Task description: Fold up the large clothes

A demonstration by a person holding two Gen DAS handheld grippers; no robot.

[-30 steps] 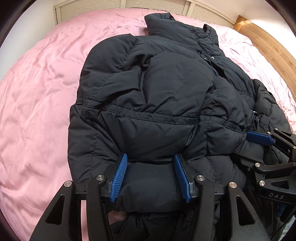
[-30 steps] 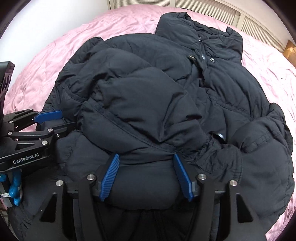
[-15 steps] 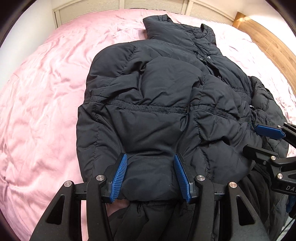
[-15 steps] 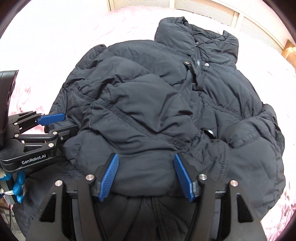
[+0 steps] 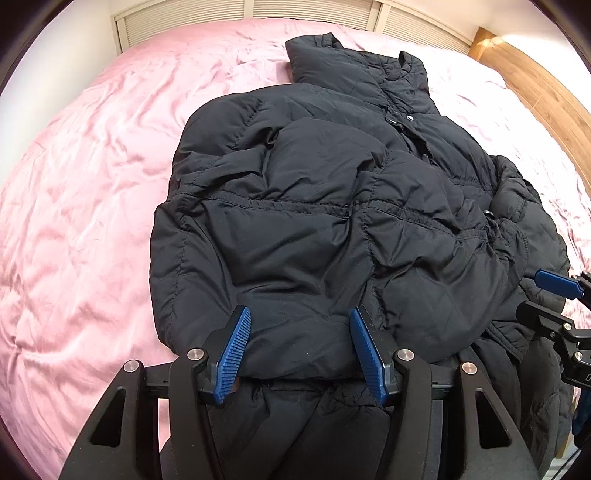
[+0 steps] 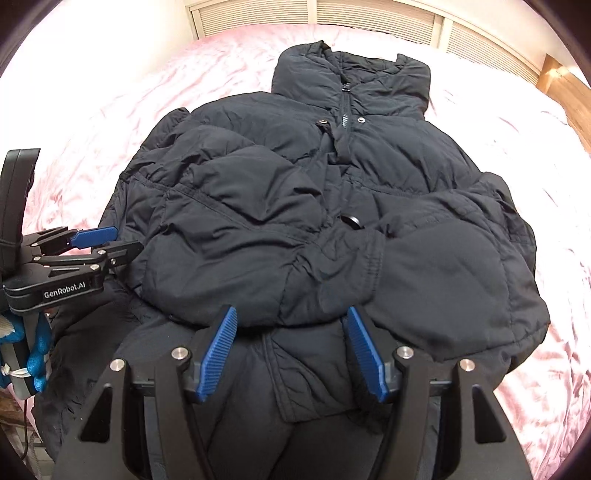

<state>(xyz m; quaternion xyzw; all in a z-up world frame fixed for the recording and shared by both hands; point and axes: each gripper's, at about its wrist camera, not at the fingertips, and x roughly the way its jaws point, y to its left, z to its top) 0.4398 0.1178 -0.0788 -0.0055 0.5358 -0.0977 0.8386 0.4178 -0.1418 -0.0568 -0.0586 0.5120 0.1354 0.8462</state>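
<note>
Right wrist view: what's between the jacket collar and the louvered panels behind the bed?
Only wrinkled pink bedsheet. In the right wrist view the stretch from the jacket collar to the louvered panels holds nothing else.

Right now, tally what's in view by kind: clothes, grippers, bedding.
Clothes: 1, a black puffer jacket lying on the bed, collar at the far end.
Grippers: 2, the left gripper and the right gripper, both with jaws spread at the jacket's near edge.
Bedding: 1, a pink sheet.
Total: 4
</note>
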